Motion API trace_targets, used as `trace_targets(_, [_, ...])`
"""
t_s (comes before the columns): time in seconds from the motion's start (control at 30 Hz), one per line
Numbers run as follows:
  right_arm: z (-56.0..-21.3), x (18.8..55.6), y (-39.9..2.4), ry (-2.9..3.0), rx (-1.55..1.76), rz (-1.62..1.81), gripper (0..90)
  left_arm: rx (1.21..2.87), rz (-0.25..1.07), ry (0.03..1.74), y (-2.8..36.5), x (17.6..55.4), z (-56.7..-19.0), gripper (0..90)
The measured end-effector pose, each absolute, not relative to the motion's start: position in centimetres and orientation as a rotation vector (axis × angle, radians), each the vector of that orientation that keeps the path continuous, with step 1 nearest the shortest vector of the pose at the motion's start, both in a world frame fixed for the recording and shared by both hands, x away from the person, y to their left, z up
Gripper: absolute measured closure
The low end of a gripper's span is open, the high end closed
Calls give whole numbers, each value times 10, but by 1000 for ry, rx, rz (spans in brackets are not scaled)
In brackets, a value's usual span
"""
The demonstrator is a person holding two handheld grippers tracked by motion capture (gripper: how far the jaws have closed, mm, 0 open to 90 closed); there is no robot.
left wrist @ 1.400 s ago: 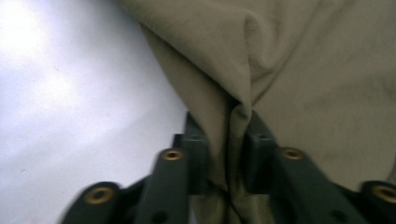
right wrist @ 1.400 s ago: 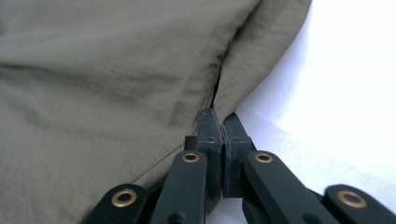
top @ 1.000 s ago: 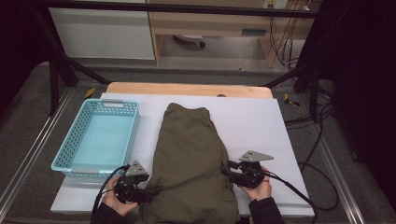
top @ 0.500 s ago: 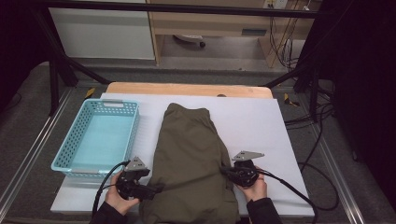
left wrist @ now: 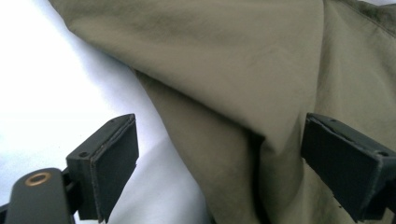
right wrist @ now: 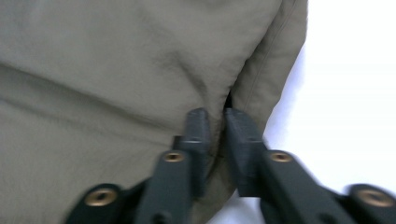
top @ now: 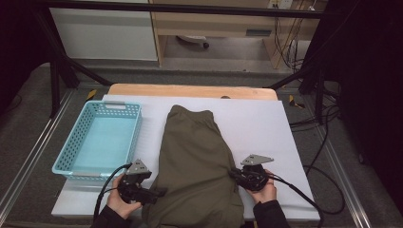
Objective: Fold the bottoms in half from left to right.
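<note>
The pants are green and lie flat in the middle of the high view, on a white table. Their top end points to the upper part of the frame, and their lower end goes past the table's near edge at the bottom.

The left gripper sits at the lower left of the high view, held in a hand. Its tips touch the left edge of the pants. In the left gripper view its jaws stand wide apart, one at the lower left and one at the right. A fold of the pants lies between them, but the pads do not press on it. These jaws have just been opening, so this gripper has let go.

The right gripper sits at the lower right of the high view, in the other hand, at the right edge of the pants. In the right gripper view its jaws stand close together, and a pinch of the cloth edge is caught between them. They have just opened a tiny bit, yet they grip the cloth.

A blue basket stands at the left of the high view, beside the pants and not touching them.
</note>
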State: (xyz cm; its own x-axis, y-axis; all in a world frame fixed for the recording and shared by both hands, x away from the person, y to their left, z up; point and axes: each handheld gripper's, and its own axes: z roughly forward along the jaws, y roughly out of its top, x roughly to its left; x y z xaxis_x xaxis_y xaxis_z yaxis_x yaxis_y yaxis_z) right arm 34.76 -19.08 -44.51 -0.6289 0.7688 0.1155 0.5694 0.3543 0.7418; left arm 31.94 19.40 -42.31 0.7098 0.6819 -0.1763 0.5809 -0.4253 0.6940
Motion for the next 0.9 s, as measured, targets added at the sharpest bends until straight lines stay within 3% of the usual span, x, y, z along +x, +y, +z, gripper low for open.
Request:
trace_targets(0.2, [-440, 348, -196, 2313, 1147, 1203, 433, 2156, 175, 951, 194, 321, -420, 88])
trace_targets(0.37, [-440, 348, -196, 2304, 1134, 1217, 261, 2162, 178, 943, 192, 322, -417, 81])
trace_targets(0.9, [-438, 348, -197, 2300, 1130, 1258, 34, 2162, 199, 921, 185, 335, -400, 65])
